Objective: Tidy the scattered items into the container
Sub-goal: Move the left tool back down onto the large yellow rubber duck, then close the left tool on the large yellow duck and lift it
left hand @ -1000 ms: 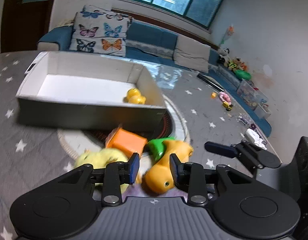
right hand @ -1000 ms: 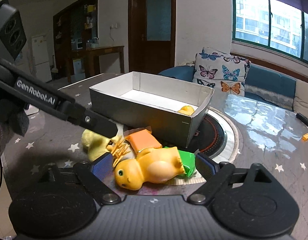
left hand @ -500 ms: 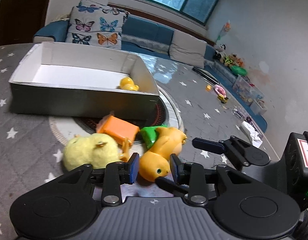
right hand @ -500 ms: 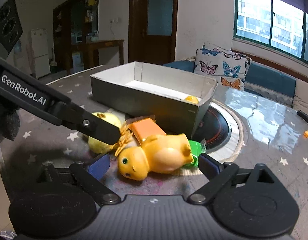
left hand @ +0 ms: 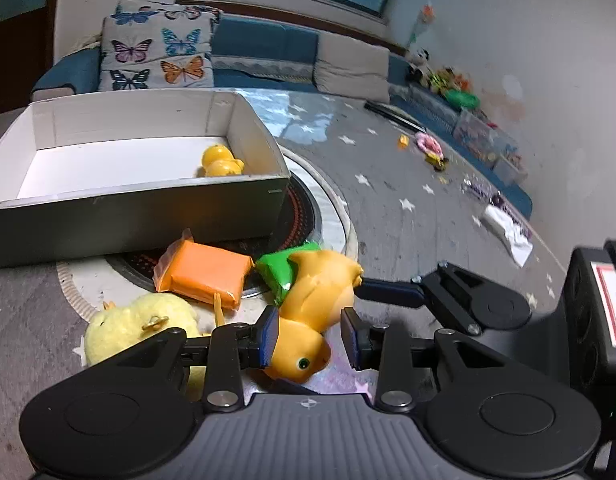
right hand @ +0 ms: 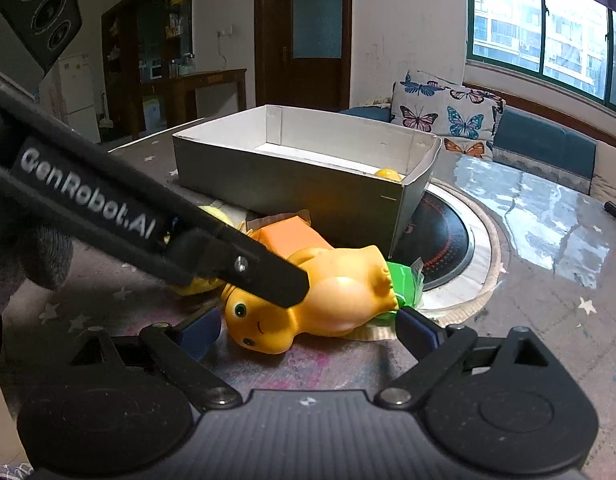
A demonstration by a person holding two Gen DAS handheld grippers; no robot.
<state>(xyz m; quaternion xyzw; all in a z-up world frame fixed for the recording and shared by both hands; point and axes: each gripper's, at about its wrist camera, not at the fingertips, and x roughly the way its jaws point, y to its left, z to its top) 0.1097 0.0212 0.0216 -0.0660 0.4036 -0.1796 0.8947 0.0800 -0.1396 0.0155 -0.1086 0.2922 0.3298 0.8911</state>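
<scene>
An orange rubber duck (left hand: 312, 312) lies on its side on the table, head toward me; it also shows in the right wrist view (right hand: 328, 300). My left gripper (left hand: 310, 340) is open with its jaws on either side of the duck's head, not closed on it. My right gripper (right hand: 308, 328) is open wide, its jaws flanking the duck from the other side. An orange packet (left hand: 203, 272), a green packet (left hand: 279, 268) and a pale yellow plush chick (left hand: 135, 328) lie beside the duck. The grey cardboard box (left hand: 139, 212) holds a small yellow duck (left hand: 219, 160).
A round black-and-white mat (left hand: 320, 216) lies under the box's corner. Small toys (left hand: 428, 148) and a white wrapper (left hand: 512, 236) are scattered at the far right. The left tool's arm (right hand: 147, 224) crosses the right wrist view above the duck.
My left gripper has moved forward and down so the duck's head now sits between its jaws. The right gripper has come closer to the duck, still wide open.
</scene>
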